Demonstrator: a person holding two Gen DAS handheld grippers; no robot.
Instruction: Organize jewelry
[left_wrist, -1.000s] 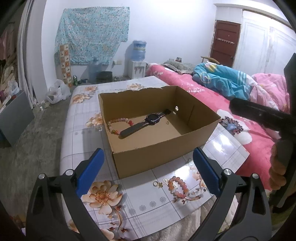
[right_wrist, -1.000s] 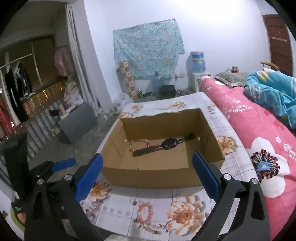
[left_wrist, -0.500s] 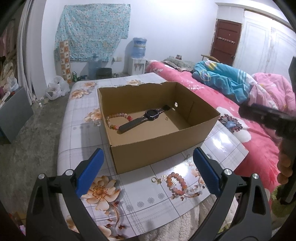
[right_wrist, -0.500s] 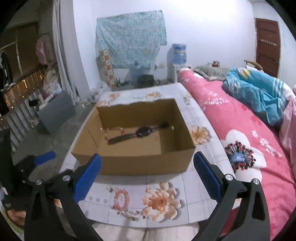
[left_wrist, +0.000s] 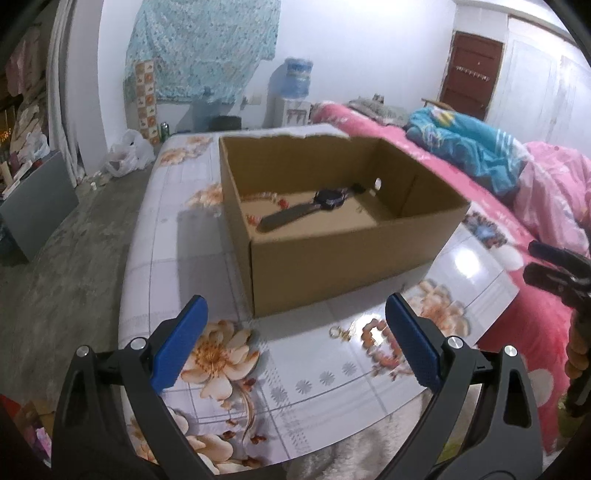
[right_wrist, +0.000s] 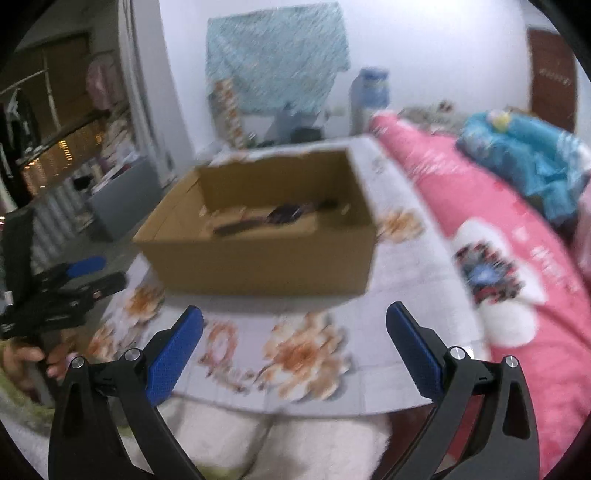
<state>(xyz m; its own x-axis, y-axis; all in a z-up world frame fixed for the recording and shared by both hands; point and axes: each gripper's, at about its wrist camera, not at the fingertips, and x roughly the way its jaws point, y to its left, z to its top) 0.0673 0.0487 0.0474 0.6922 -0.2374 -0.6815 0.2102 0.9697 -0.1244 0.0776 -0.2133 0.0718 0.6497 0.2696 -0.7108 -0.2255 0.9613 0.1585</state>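
Note:
An open cardboard box (left_wrist: 332, 251) stands on the floral tabletop (left_wrist: 177, 258). Inside lie a black watch (left_wrist: 306, 210) and a beaded bracelet (left_wrist: 266, 206). A second pink beaded bracelet (left_wrist: 373, 336) and a small gold ring (left_wrist: 336, 332) lie on the table in front of the box. My left gripper (left_wrist: 293, 343) is open and empty, above the table's near edge. My right gripper (right_wrist: 293, 347) is open and empty, facing the box (right_wrist: 266, 254); its view is blurred. The bracelet (right_wrist: 221, 343) shows near its left finger.
A bed with a pink floral cover (left_wrist: 517, 229) and a blue blanket (left_wrist: 465, 147) runs along the table's right side. A water dispenser (left_wrist: 295, 88) and bags (left_wrist: 129, 151) stand by the far wall. Grey floor (left_wrist: 62, 258) lies left.
Both grippers have pulled back and lower toward the table's near edge, so the box looks farther. The right view has swung and is blurred. Both stay open.

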